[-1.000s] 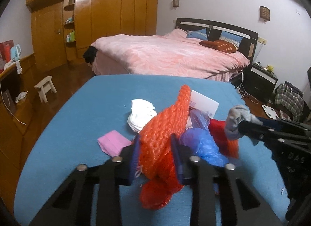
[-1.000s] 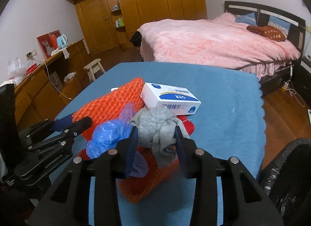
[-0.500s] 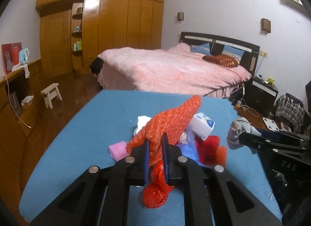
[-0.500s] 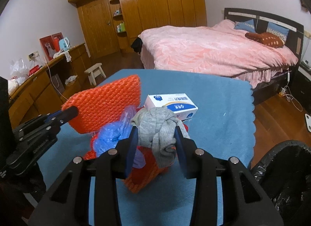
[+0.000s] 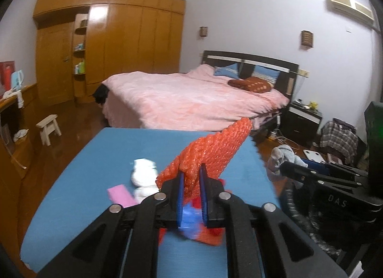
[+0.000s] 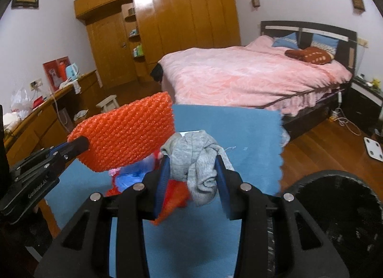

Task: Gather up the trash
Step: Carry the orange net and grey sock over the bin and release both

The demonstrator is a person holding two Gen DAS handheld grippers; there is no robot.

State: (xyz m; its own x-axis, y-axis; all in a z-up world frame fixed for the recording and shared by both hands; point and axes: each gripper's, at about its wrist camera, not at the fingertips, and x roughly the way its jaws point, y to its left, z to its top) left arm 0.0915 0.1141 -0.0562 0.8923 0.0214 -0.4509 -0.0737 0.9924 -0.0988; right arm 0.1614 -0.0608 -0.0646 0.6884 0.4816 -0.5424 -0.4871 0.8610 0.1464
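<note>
Big change from 1 second ago: the left gripper (image 5: 191, 183) has pinched down from a wide stance to a narrow clamp on the orange bubble wrap (image 5: 210, 152), and the sheet is now lifted clear of the pile, fanning up and to the right above the blue worktop (image 5: 100, 158). A red and blue plastic scrap (image 5: 191, 227) dangles below the blue pads, blurred. Left behind on the cloth are the white crumpled wad (image 5: 143, 176) and the pink paper (image 5: 119, 194), both lying flat, just beside each other, left of the gripper.

Over on the right gripper (image 6: 191, 170), no change in the hold: the pads are part-way closed, squeezing the grey sock (image 6: 196, 158), which bulges above them and hangs below. It has come up too, and the white box that sat behind the sock a second ago is now almost hidden, only a sliver showing above the fabric.

From the right wrist view the worktop's scalloped right edge (image 6: 280, 153) is close beside the gripper, with wooden floor beyond it. The black trash bag (image 6: 340, 206) gapes at lower right, just off that edge and near the right gripper. The far edge of the worktop faces the pink bed (image 6: 251, 74), well apart, with open floor between. On the left, the 2 grippers sit near each other, the orange sheet nearly brushing the sock.
</note>
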